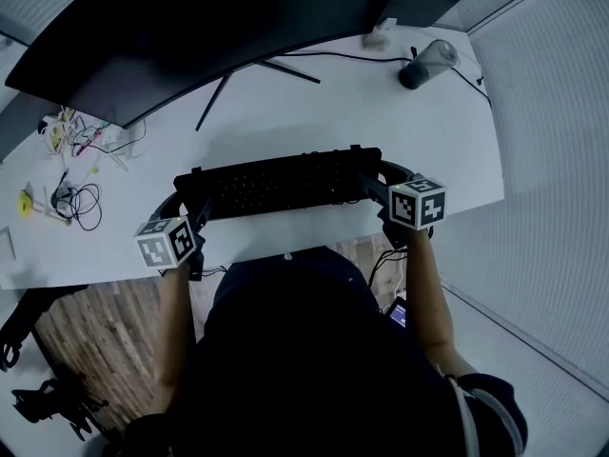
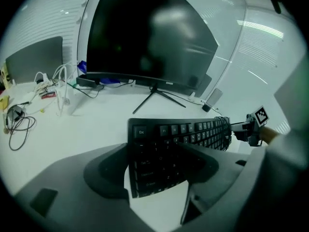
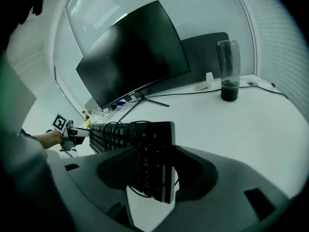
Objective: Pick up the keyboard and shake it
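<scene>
A black keyboard point(image 1: 281, 183) is held above the front of the white desk point(image 1: 314, 103), gripped at both ends. My left gripper point(image 1: 190, 212) is shut on its left end, and in the left gripper view the Esc-side keys point(image 2: 154, 151) sit clamped between the jaws. My right gripper point(image 1: 381, 190) is shut on the right end, where the number-pad end point(image 3: 152, 158) lies between the jaws, tilted on edge. A black cable loops behind the keyboard point(image 3: 126, 125).
A large curved monitor point(image 1: 219, 27) on a splayed stand point(image 1: 257, 69) fills the back of the desk. A dark tumbler point(image 1: 427, 64) stands at the back right. Loose cables and small items point(image 1: 71, 165) lie at the left. The person's dark torso is below the desk edge.
</scene>
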{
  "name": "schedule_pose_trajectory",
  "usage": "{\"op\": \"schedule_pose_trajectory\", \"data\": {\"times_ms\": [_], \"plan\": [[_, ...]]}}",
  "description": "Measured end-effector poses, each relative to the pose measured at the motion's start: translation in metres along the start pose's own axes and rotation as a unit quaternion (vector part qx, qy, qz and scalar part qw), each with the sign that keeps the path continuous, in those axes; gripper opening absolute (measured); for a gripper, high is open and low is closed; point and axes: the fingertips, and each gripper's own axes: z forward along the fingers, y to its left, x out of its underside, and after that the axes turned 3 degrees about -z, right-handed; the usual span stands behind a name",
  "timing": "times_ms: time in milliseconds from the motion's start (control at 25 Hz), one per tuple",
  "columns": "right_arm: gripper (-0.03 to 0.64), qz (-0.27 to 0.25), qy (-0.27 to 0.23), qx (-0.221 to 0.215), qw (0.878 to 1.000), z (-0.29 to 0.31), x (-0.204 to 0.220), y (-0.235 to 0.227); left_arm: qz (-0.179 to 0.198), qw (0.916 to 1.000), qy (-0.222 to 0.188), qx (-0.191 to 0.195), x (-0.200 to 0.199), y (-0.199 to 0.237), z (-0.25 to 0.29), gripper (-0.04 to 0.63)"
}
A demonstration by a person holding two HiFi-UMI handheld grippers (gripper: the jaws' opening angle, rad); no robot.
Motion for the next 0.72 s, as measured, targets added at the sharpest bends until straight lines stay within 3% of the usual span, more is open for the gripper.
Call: {"op": "schedule_pose_trajectory", "data": {"times_ms": [240, 720], "plan": [[0.244, 0.014, 0.045, -0.007, 0.999, 0.032, 0.005, -0.015, -0.028, 0.9992, 0.029, -0.004, 0.01, 0.013, 0.026, 0.322], [0.244, 0.068, 0.054, -0.012, 0.996, 0.065, 0.004, -0.034, -0.049, 0.9979, 0.039, -0.017, 0.001, 0.027, 0.061, 0.322]]}}
